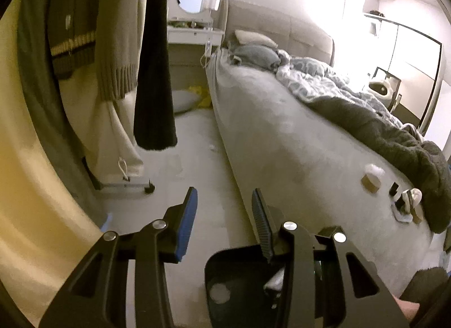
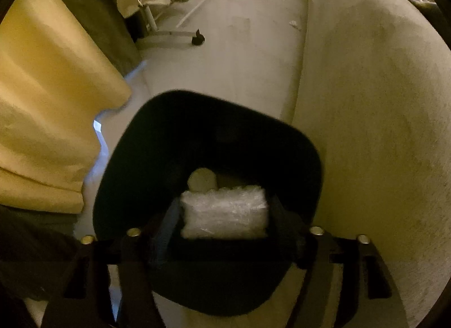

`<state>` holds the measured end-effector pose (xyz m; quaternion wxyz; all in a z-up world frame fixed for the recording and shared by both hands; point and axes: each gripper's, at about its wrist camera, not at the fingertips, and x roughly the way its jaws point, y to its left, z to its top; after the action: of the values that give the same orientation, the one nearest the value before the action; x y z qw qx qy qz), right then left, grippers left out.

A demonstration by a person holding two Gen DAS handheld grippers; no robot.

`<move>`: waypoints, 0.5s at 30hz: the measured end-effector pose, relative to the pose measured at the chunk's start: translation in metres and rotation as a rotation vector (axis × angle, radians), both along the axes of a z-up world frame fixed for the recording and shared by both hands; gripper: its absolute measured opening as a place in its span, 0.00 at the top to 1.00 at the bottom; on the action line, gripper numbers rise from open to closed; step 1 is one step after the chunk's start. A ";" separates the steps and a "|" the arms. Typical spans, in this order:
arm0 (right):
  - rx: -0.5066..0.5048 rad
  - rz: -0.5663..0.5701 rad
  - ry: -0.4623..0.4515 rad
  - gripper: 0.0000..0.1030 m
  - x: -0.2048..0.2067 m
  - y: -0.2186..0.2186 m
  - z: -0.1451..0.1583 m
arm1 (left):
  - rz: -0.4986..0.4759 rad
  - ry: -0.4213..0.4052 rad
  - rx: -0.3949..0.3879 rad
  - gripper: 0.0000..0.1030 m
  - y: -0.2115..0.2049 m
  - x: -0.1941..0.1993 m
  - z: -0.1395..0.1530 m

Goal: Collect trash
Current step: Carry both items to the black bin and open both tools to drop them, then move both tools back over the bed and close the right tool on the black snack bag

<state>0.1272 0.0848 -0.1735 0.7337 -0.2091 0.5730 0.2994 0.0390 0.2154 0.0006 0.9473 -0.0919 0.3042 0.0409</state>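
Filling the right of both views, the bed runs away toward a headboard, its long side edging a strip of pale floor. A crumpled duvet lies across its far half, and small scraps sit on the bare sheet near the foot. Clothes hang at the left above a wheeled rack base.

On the floor beside the bed stands a black bin, mouth up. Over it, the right tongs point steeply down into the opening, with a wad of bubble wrap between the fingers, its long axis lying crosswise from one finger to the other. The jaws stand apart, but whether the pads are pressing on the wad I cannot tell.

Above the bin's near edge, the left tongs point forward and down, released, with nothing between the blue pads.
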 end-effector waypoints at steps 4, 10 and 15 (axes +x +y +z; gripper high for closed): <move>0.002 0.002 -0.007 0.25 -0.002 -0.003 0.005 | 0.002 -0.048 -0.005 0.59 -0.002 -0.001 0.010; 0.072 0.005 -0.033 0.25 -0.004 -0.009 0.021 | -0.008 -0.096 -0.007 0.59 -0.012 0.001 0.023; 0.167 0.030 -0.076 0.25 -0.007 -0.017 0.046 | -0.027 -0.114 0.006 0.49 -0.030 0.006 0.030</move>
<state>0.1207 0.0675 -0.1275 0.7651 -0.1672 0.5147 0.3490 0.0452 0.1851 0.0304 0.9638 -0.0870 0.2510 0.0238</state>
